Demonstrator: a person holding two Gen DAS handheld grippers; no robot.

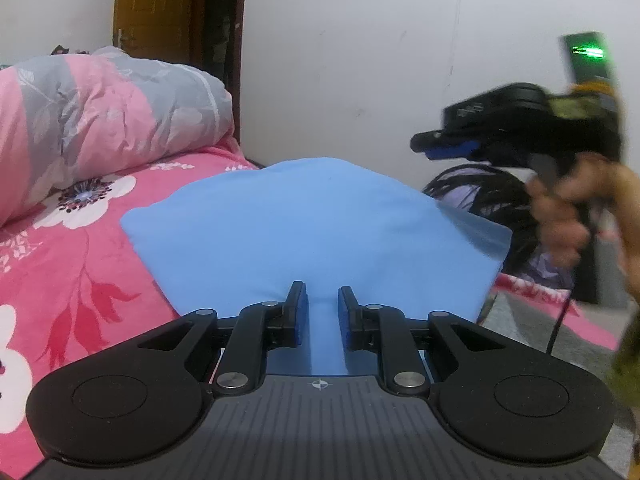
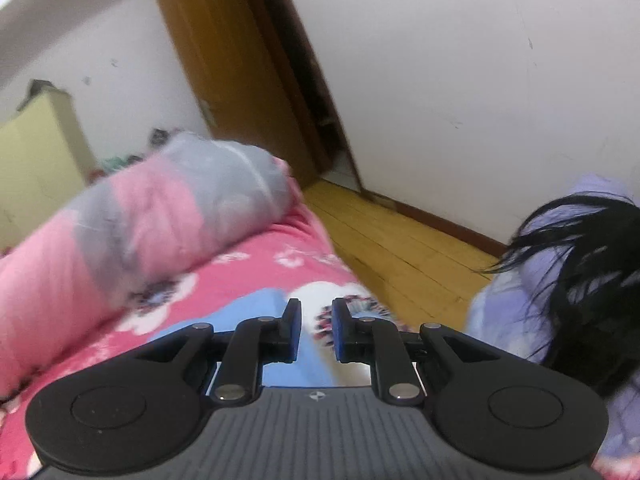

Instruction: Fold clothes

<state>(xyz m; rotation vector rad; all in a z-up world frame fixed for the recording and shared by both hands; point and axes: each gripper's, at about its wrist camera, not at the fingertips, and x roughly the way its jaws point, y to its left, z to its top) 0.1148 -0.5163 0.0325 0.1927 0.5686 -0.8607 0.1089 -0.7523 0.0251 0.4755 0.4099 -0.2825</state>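
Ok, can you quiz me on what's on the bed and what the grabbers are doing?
1. True or false: the blue cloth lies on a pink flowered sheet.
2. What is bundled up beyond the cloth? A) a pink and grey quilt B) a teddy C) a box
3. Which gripper is up in the air, off the cloth?

Key: 1 true. 2 A. 3 the right gripper.
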